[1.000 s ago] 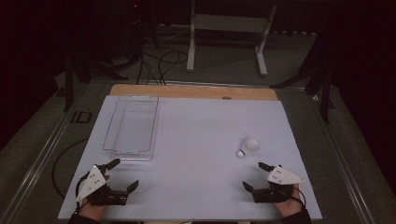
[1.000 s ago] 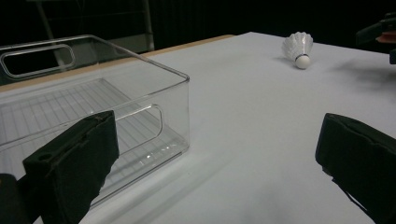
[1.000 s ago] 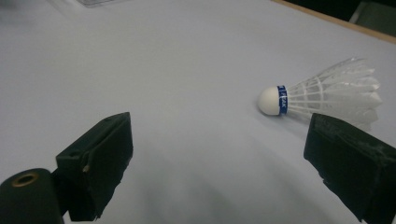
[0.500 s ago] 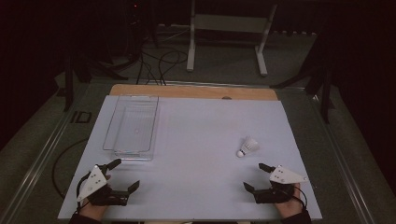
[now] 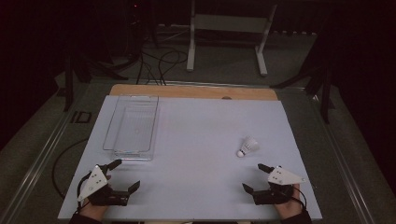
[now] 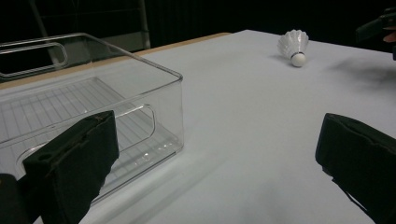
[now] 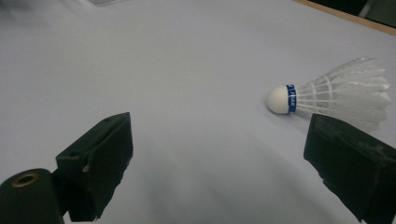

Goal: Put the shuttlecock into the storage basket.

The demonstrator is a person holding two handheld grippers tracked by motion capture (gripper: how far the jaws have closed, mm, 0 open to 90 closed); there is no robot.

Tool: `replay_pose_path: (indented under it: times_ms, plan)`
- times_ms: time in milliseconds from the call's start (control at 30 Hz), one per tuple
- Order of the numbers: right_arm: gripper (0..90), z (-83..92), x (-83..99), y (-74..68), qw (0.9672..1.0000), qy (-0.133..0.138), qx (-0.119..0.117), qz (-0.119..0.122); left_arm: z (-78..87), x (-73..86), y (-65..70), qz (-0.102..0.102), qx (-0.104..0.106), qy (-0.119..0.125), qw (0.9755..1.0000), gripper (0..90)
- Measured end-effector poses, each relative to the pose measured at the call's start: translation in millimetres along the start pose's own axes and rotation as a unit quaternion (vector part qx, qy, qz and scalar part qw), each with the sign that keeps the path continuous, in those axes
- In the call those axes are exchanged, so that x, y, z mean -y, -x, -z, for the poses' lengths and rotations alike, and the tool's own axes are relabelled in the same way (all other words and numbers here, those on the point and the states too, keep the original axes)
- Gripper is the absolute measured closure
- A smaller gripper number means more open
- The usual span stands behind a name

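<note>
A white shuttlecock (image 5: 247,146) lies on its side on the white table top (image 5: 201,140), right of centre; it has a blue band by its cork (image 7: 280,99). A clear plastic bin (image 5: 133,126) stands at the left, with nothing in it. My left gripper (image 5: 126,175) rests near the front left edge, open, just short of the bin's near wall (image 6: 140,121). My right gripper (image 5: 254,177) rests at the front right, open, a little short of the shuttlecock (image 7: 336,95). Nothing is between either pair of jaws.
A wooden strip (image 5: 191,91) runs along the table's far edge. Beyond it are a white metal stand (image 5: 226,28) and cables (image 5: 159,58) on the dark floor. The shuttlecock (image 6: 293,45) shows far off in the left gripper view.
The right gripper has shifted very slightly; everything else is as before.
</note>
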State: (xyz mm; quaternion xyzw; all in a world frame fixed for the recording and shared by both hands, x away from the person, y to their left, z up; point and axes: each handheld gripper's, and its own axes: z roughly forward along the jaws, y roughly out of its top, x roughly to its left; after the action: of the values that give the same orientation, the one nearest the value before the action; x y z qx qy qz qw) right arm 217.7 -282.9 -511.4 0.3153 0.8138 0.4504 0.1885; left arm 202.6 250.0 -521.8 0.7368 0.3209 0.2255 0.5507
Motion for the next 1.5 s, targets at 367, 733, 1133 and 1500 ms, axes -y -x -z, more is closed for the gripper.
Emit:
replay_pose_path:
  times_ms: [367,733,1133,1500]
  plan:
    - [7.8,3.2,-7.3,-7.2,0.9998,0.001,0.004,0.017,-0.4,0.2,0.1,0.0,0.003,-0.002,1.0,0.1]
    - [7.8,12.5,-21.1,-6.5,0.9997,0.008,-0.018,-0.01,-1.1,0.0,0.8,0.001,0.004,-0.003,1.0,0.1]
    - [7.8,22.7,-42.1,0.1,1.0,-0.008,0.005,0.002,-1.7,-0.5,1.1,0.002,0.005,-0.002,1.0,0.1]
    - [7.8,15.0,-53.2,13.2,0.9976,-0.069,0.005,-0.003,-2.2,-0.3,0.6,0.002,0.007,-0.003,1.0,0.1]
